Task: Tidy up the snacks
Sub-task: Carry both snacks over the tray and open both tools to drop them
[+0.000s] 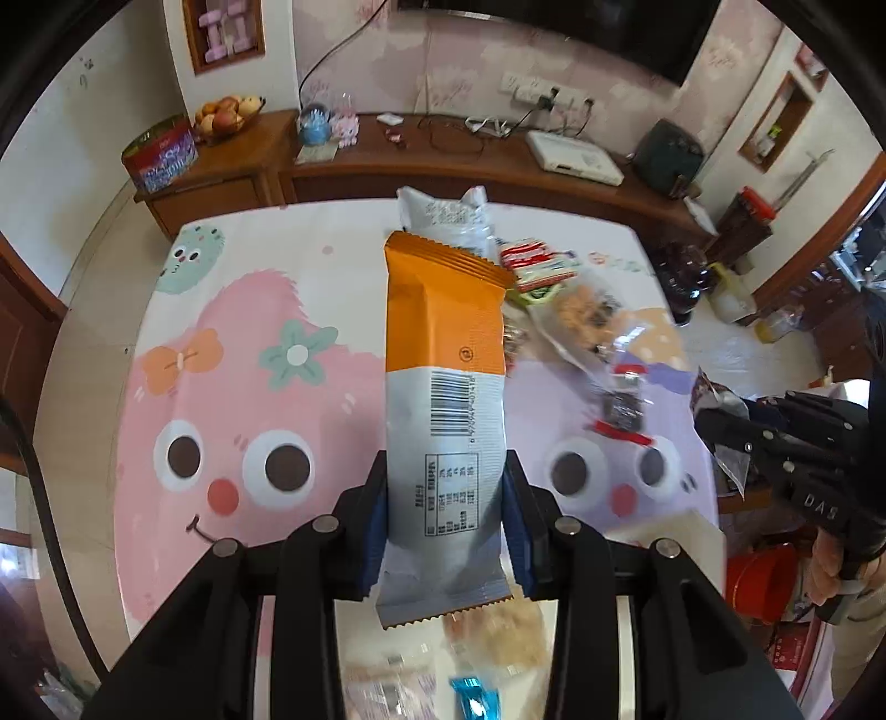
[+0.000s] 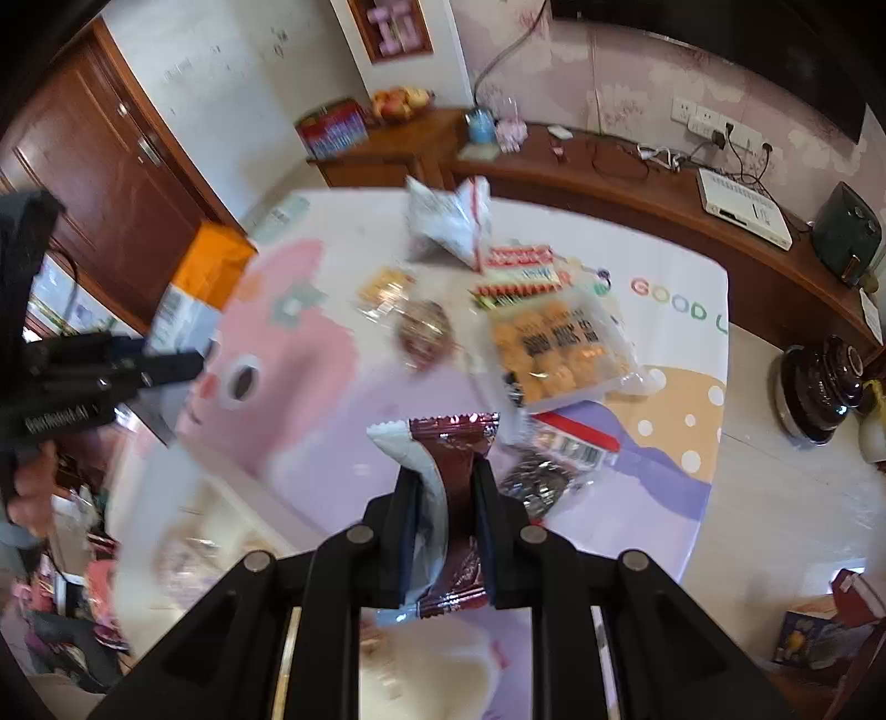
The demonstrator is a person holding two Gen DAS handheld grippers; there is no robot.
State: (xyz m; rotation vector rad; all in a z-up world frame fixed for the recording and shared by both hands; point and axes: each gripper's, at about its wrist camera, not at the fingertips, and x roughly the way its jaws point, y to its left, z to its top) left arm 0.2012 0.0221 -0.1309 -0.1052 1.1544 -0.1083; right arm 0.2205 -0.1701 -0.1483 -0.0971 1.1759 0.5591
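The left tool (image 1: 446,518) grips an orange-and-white snack packet (image 1: 443,410) above the cartoon tablecloth (image 1: 232,354).

Daylight fills the room. A long wooden sideboard (image 1: 498,166) runs along the pink floral wall (image 1: 476,61), a dark television (image 1: 609,33) at one o'clock above it. At eleven o'clock sits a fruit bowl (image 1: 227,113) beside a red tin (image 1: 160,152). A white box (image 2: 742,207) and dark green appliance (image 2: 844,232) sit at two o'clock. Brown wooden doors (image 2: 105,183) stand at ten o'clock, pale floor (image 2: 775,476) at four.
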